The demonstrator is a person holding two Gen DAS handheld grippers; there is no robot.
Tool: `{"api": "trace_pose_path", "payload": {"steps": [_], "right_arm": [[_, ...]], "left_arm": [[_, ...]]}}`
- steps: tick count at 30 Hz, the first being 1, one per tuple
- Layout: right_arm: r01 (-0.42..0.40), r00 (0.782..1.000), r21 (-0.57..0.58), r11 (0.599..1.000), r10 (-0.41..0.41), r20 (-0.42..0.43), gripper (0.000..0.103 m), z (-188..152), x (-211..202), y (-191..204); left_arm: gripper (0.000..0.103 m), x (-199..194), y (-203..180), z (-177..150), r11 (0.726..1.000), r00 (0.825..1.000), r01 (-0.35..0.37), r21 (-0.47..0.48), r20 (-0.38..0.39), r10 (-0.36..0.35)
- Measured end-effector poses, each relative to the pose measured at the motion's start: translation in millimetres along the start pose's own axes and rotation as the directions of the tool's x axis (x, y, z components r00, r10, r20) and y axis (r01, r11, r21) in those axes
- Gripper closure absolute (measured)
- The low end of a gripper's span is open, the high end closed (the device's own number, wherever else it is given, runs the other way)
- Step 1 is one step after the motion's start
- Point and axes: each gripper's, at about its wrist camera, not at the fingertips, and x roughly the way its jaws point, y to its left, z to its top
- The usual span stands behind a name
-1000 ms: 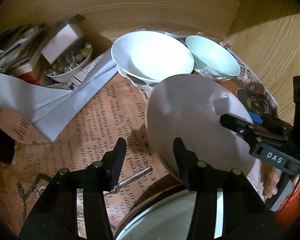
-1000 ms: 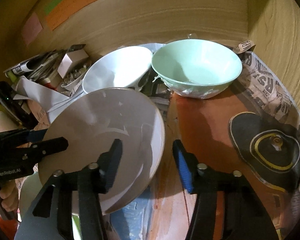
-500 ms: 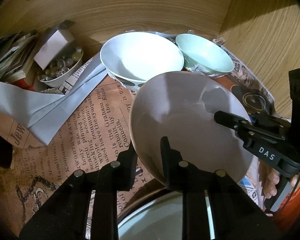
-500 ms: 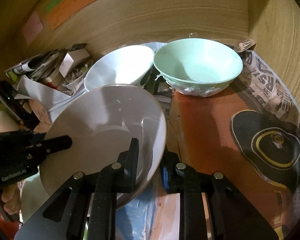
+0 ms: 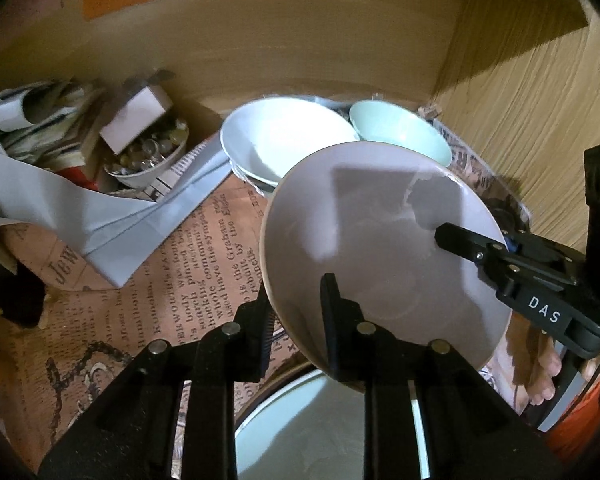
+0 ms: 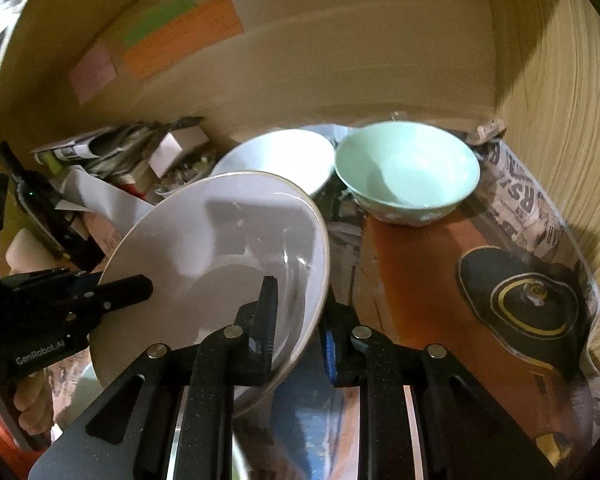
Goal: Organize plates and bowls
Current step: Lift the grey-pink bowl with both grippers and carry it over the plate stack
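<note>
The wide, shallow grey ceramic bowl [image 5: 384, 248] is held clear of the paper-lined shelf, tilted, at the centre of the left wrist view and at centre-left of the right wrist view; the left gripper [image 5: 296, 300] is clamped on its near-left rim and the right gripper [image 6: 300, 312] on the opposite rim, each with one finger inside the bowl and one outside. Both grips are narrow pinches on a smooth glazed edge, so a slip is judged likely if the two hands pull apart or twist unevenly, and the bowl could then drop onto the pale plate [image 5: 324, 432] lying below it at the bottom of the frame. Just behind the held bowl stand the white ceramic bowl [image 5: 284, 144] and, beside it toward the right, the mint-green ceramic bowl [image 6: 408, 172]; a forward swing could knock their rims. The wooden side wall [image 6: 560, 140] closes the right of the frame and the wooden back wall [image 6: 340, 60] the top. Open room is seen on the orange printed paper [image 6: 416, 280] at lower right, and the cluttered small dish of trinkets [image 5: 148, 156] crowds the upper left
</note>
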Motion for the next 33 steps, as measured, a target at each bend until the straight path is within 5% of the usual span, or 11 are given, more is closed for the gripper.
{"api": "trace_pose_path", "payload": {"steps": [18,33], "right_arm": [[-0.032,0.999,-0.102,0.994,0.035,0.035,0.085,-11.2,-21.7,73.7],[-0.112,0.993,-0.199,0.973,0.118,0.016,0.085,-32.9,-23.0,138.2]], "left_arm": [[0.082,-74.2,36.8,-44.3,0.998,0.99,-0.035,-0.051,0.134,0.041],[0.082,-132.1,78.2,-102.0,0.984,0.971,-0.119,-0.129,0.189,0.143]]}}
